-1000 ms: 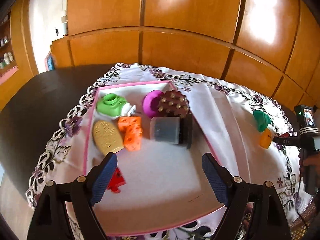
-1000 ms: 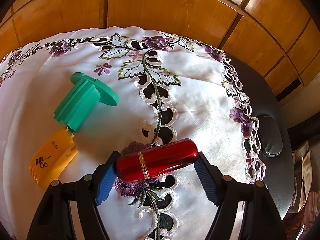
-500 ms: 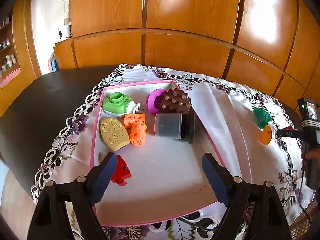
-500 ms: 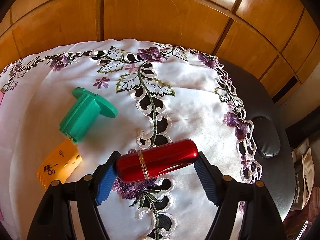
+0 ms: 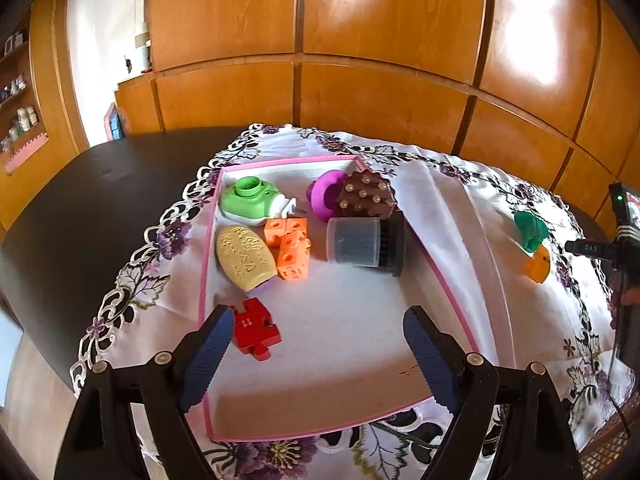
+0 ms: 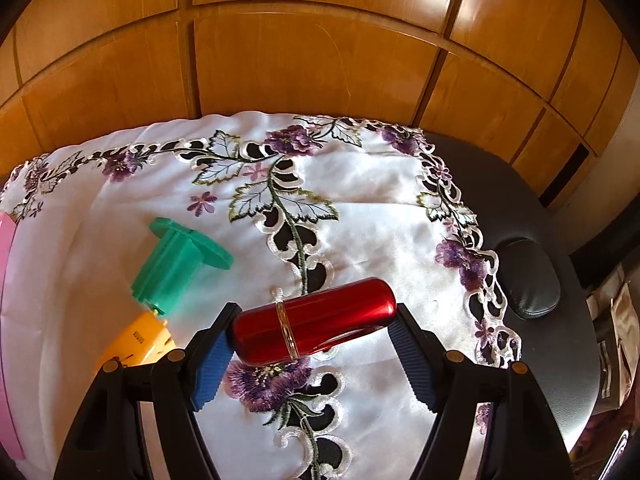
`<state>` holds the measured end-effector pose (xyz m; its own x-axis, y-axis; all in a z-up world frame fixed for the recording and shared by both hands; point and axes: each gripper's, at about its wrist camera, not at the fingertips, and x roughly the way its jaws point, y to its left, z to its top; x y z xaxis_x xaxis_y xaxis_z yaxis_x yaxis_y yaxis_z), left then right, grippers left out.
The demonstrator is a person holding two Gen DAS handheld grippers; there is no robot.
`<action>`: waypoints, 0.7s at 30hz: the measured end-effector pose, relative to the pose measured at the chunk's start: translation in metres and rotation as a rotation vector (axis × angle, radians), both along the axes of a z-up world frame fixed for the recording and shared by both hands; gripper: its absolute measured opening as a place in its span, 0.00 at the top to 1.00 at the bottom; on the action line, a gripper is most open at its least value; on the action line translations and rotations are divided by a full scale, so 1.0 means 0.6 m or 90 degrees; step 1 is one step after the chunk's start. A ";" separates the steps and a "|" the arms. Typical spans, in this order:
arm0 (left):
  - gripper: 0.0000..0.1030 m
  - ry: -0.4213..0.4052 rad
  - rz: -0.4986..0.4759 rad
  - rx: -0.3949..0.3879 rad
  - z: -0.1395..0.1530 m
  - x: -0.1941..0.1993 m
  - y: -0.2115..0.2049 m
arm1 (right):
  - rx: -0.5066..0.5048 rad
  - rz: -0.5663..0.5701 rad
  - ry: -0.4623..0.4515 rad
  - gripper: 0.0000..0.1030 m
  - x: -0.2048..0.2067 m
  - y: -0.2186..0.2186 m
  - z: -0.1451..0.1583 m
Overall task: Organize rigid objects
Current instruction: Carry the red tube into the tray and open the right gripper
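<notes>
My right gripper grips the red capsule end to end, clear above the tablecloth. Carry it level toward the pink tray; pads sit on rounded ends, so no twisting. Gripper pitched steeply down. Left gripper released, empty, over the tray's near edge. Beyond the capsule: green spool, yellow piece.

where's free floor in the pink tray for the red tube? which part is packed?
Free: the near half of the pink tray, between the red puzzle piece at left and the right wall, in front of the grey cylinder. Packed: the far end, with the green toy, orange blocks and brown studded piece. Right tongs hold the red tube.
</notes>
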<state>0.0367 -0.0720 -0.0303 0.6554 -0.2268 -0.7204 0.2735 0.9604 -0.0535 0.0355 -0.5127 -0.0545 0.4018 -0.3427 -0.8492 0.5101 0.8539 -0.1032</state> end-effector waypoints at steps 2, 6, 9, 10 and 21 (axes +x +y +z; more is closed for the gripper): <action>0.16 -0.002 0.006 -0.001 0.001 0.000 0.007 | 0.004 0.007 -0.005 0.27 0.001 0.004 0.001; 0.16 0.000 0.015 -0.001 -0.001 0.001 0.019 | 0.030 0.022 -0.014 0.27 0.002 0.010 0.000; 0.16 0.002 0.024 -0.004 -0.003 0.002 0.030 | 0.031 0.035 -0.013 0.27 0.005 0.018 -0.003; 0.16 0.003 0.030 -0.006 -0.003 0.004 0.036 | 0.033 0.039 -0.015 0.27 0.005 0.021 -0.003; 0.17 0.008 0.094 -0.018 -0.001 0.016 0.107 | 0.071 0.160 -0.084 0.27 0.015 0.107 0.032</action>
<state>0.0464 -0.0079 -0.0308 0.6742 -0.1497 -0.7232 0.1290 0.9881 -0.0842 0.0444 -0.4485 -0.0352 0.5712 -0.1260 -0.8111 0.2841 0.9574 0.0513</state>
